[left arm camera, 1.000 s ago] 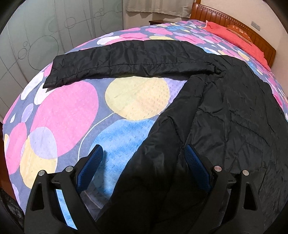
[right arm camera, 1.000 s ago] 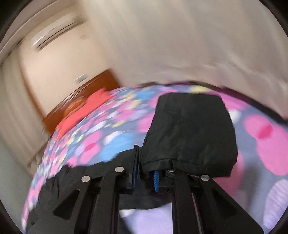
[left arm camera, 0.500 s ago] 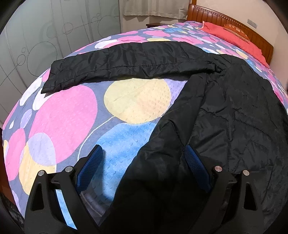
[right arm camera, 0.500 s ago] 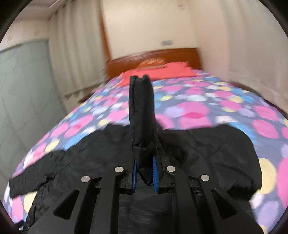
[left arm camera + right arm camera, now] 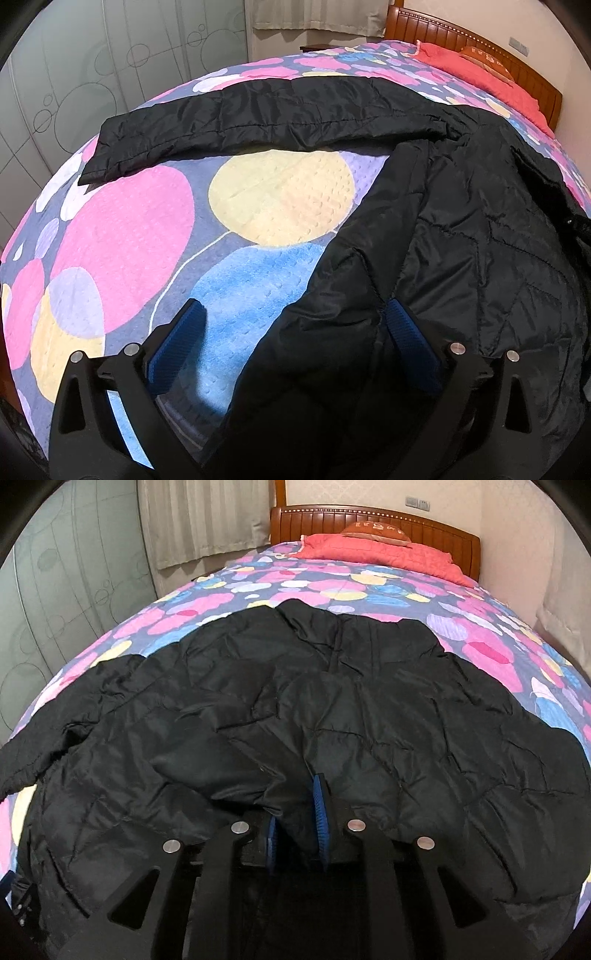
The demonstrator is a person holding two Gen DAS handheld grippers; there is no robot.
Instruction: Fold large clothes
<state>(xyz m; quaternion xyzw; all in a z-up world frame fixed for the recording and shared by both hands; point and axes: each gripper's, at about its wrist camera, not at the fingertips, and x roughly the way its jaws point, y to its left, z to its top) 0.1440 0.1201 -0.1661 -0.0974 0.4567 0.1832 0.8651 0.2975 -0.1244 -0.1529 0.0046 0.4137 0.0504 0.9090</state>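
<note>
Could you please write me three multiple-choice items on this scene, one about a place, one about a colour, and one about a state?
1. Where does the outstretched sleeve lie?
A. Flat on the bedspread, away from the jacket body
B. Hanging off the headboard
C. Rolled up on the pillow

2. What colour is the jacket?
A. Red
B. Black
C. White

3. What is the state of the right claw?
A. Wide open above bare bedspread
B. Shut on jacket fabric
C. Out of view

Answers:
1. A: in the left wrist view the sleeve stretches across the patterned bedspread, apart from the body.
2. B: the quilted fabric is black in both views.
3. B: its blue pads pinch a fold of the jacket, whereas the left claw stands open over the jacket's edge.
</note>
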